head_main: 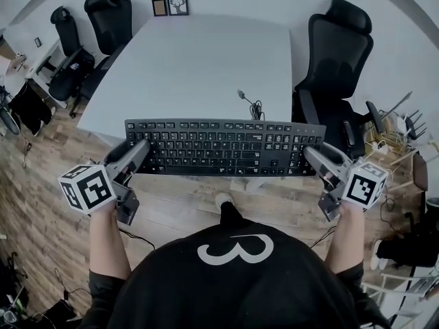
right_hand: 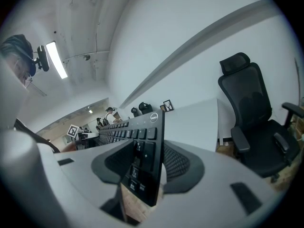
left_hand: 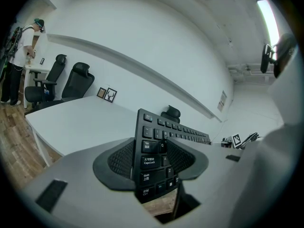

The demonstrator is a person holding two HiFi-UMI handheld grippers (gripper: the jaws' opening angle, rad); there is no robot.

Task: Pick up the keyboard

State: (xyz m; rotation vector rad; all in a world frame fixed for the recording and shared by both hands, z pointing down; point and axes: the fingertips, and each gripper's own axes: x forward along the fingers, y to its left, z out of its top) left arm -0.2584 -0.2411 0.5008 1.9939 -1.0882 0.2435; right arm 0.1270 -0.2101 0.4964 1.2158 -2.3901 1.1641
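Note:
A black keyboard [head_main: 223, 146] hangs level in the air just in front of the white table's [head_main: 192, 67] near edge, above the wooden floor. My left gripper [head_main: 140, 148] is shut on its left end. In the left gripper view the dark pads [left_hand: 121, 163] clamp the keyboard [left_hand: 153, 148] edge-on at the Caps Lock and Shift keys. My right gripper [head_main: 310, 153] is shut on the right end. The right gripper view shows the keyboard [right_hand: 145, 148] standing edge-on between the ribbed pads [right_hand: 178, 163]. Its cable [head_main: 254, 105] lies on the table.
A black office chair [head_main: 336, 60] stands right of the table, and two more chairs [head_main: 103, 26] are at the back left. Two small picture frames [head_main: 171, 4] lean on the far wall. The person's shoe [head_main: 223, 200] is on the floor below the keyboard.

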